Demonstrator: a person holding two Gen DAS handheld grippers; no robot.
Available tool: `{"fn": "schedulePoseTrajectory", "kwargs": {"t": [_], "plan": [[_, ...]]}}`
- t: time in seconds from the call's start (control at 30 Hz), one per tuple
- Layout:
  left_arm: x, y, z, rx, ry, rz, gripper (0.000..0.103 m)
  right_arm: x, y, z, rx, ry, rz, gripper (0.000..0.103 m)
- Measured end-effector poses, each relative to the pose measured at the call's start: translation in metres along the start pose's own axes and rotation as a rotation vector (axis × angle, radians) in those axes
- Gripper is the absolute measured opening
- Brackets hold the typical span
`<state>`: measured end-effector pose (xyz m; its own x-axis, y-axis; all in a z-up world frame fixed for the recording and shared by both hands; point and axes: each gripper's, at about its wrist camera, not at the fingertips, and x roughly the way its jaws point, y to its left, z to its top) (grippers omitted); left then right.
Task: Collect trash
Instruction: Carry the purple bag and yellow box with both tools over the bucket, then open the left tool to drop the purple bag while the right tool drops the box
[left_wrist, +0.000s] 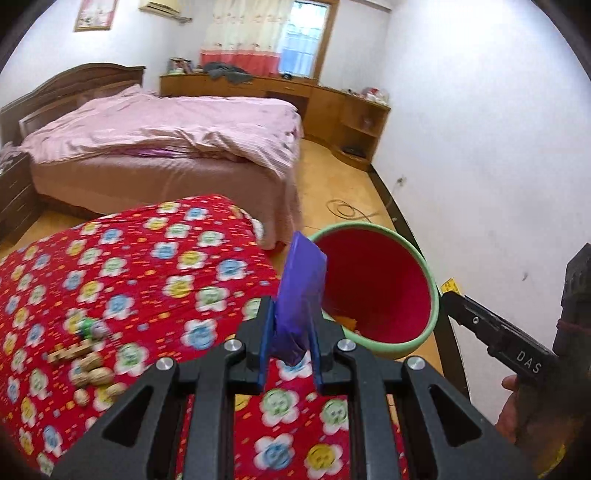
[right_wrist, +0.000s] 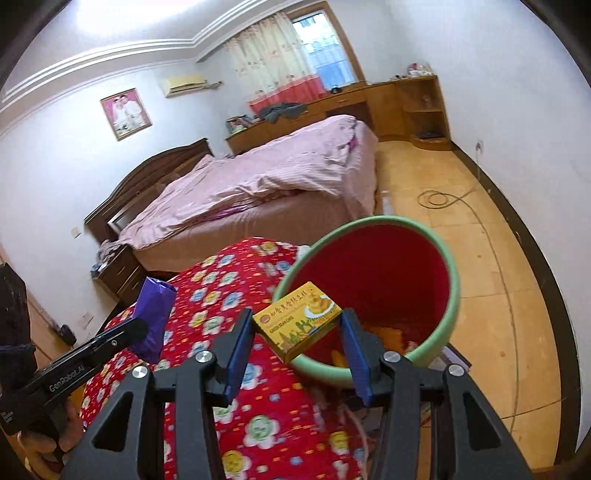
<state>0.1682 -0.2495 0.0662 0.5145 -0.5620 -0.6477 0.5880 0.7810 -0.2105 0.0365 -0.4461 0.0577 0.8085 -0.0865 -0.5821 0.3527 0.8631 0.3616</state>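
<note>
My left gripper (left_wrist: 291, 323) is shut on a purple packet (left_wrist: 304, 273), which stands up between the blue pads just left of the bin's rim. The bin (left_wrist: 430, 295) is red inside with a green rim and stands beside the table; orange scraps lie at its bottom. In the right wrist view my right gripper (right_wrist: 296, 334) is shut on a yellow cake box (right_wrist: 291, 314), held over the near rim of the bin (right_wrist: 454, 291). The left gripper (right_wrist: 138, 330) with the purple packet (right_wrist: 153, 314) shows at the left there. At the right of the left wrist view the right gripper (left_wrist: 448, 295) pokes in.
The table wears a red flowered cloth (left_wrist: 155, 266); nuts and small scraps (left_wrist: 92, 369) lie on its left part. A bed with a pink cover (left_wrist: 166, 133) stands behind, wooden cabinets (left_wrist: 332, 99) along the far wall. A cable (right_wrist: 439, 199) coils on the floor; a white wall is close on the right.
</note>
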Motion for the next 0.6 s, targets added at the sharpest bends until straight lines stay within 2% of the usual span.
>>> {"fn": "schedulePoseTrajectory", "kwargs": {"t": [0.2, 0.4, 0.6], "plan": [[0.050, -0.030, 0.005, 0.037, 0.055, -0.041, 0.017, 0.016, -0.033, 0.003, 0.038, 0.020, -0.037, 0.050], [0.093, -0.045, 0.003, 0.060, 0.119, -0.043, 0.017, 0.035, -0.062, 0.005, 0.068, 0.049, -0.058, 0.050], [0.115, -0.048, -0.001, 0.054, 0.158, -0.049, 0.017, 0.054, -0.079, 0.009, 0.081, 0.072, -0.063, 0.050]]}}
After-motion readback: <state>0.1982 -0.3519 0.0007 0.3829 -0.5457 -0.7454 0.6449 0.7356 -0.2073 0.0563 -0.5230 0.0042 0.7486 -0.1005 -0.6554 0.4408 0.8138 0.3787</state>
